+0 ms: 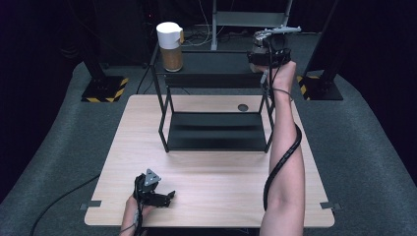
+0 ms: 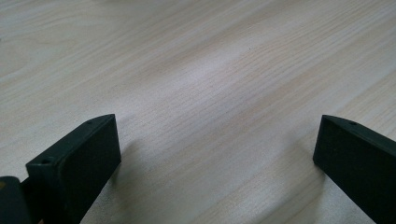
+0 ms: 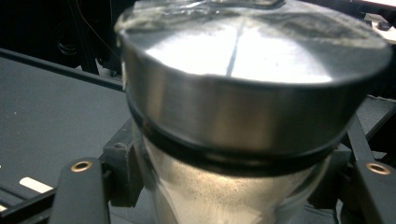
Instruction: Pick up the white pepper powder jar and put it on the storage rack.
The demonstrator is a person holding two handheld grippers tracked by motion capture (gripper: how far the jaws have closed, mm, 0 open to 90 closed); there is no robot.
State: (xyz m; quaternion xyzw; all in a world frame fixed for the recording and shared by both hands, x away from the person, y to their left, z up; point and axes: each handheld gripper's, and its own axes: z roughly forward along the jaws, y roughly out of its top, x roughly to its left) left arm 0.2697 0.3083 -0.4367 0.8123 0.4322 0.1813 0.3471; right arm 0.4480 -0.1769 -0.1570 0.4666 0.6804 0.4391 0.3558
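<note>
Your right gripper (image 1: 267, 55) pinches the silver-lidded glass jar (image 3: 243, 116) at the black metal shelf's (image 1: 216, 64) top tier, not yet released. Your left gripper (image 1: 156, 195) rests on the pale wooden table (image 1: 211, 191), jaws spread and empty.

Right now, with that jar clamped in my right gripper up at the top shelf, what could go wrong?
1. The right gripper holds the jar on its glass body below the wide metal lid; smooth glass could slip if the grip loosens.
2. In the high view the gripper sits at the right end of the rack's top shelf; set down near that edge, the jar might tip off.
3. The left gripper rests open on the table, too far away to help.
</note>
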